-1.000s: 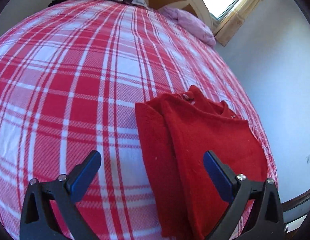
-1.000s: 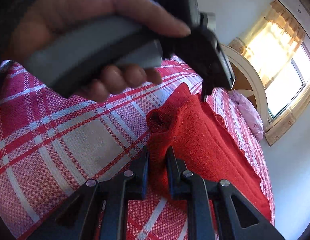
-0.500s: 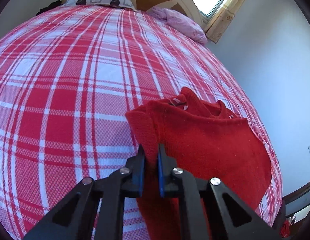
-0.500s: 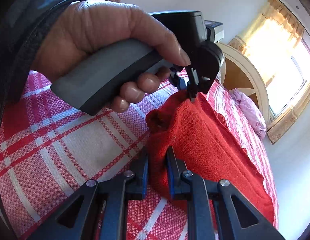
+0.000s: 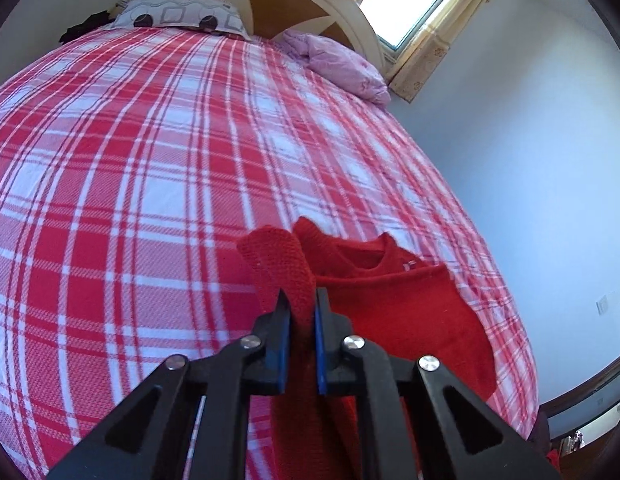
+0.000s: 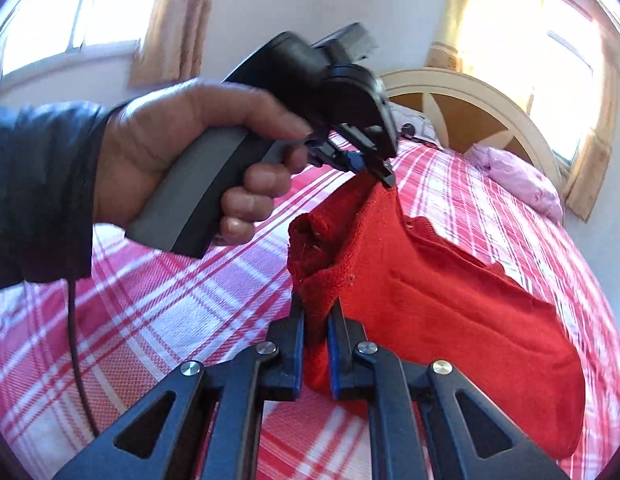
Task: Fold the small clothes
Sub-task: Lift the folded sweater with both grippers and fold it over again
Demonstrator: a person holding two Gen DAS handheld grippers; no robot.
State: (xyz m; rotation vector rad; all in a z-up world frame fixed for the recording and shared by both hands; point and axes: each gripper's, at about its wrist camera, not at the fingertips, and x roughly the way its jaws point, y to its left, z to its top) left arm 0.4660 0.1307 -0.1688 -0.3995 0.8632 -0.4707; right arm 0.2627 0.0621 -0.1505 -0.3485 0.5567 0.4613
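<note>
on the plaid bedspread (image 5: 157, 184), toward its 5 o'clock corner in the left wrist view, lies the task's thing: a red knitted sweater (image 5: 410, 304), partly folded, its neckline facing the headboard (image 5: 269, 4) at 12 o'clock. your left gripper (image 5: 301, 300) is clenched on a raised fold of the knit along the sweater's 9 o'clock edge; the cloth stands up between its blue pads. your right gripper (image 6: 316, 322) is likewise clamped on the same edge nearer the hem, red knit bunched between its jaws, which have just been closing a little further on it. in the right wrist view your left hand (image 6: 177, 156) and its tool sit at 10 o'clock, the tool's tips biting the fabric at the peak of the lifted edge.

handling, as a judgement: the knit looks soft, limp and light, thick enough to grip without slipping yet prone to sag and stretch between two holds. take it at the doubled edge, as here, not at a single layer, and keep both holds level so the fold falls straight.

writing: a small pale tag (image 5: 409, 265) shows inside the neckline at 1 o'clock of the left gripper; its marks are too small to read. no brand is legible elsewhere.
</note>
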